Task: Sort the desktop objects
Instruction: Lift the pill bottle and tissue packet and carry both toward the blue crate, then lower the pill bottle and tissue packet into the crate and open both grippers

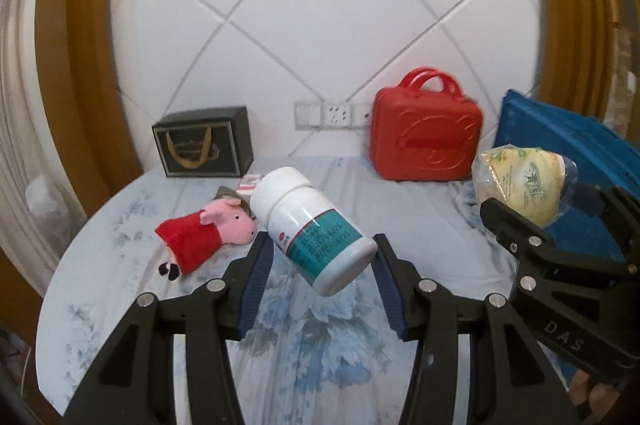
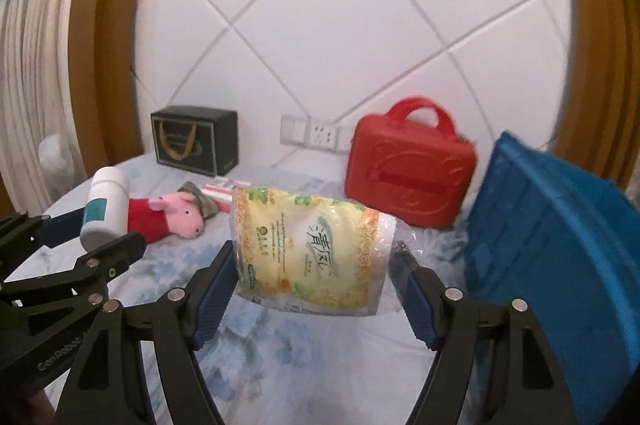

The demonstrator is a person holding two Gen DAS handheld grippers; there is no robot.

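Left gripper [image 1: 320, 265]: jaws clamped on white pill bottle [image 1: 312, 229], held clear of the floral tablecloth [image 1: 320, 345]; bottle's long axis runs skew across the jaws, cap up and away to the left. Right gripper [image 2: 316, 273]: jaws pinching yellow packet [image 2: 310, 249] by its side edges, broad face toward the camera. Blue crate [image 2: 560, 257] sits just right of the right jaws, so the right hand is nearer. Beyond the jaws: pig plush [image 1: 208, 233], red case [image 2: 412, 173], black box [image 1: 204, 145].
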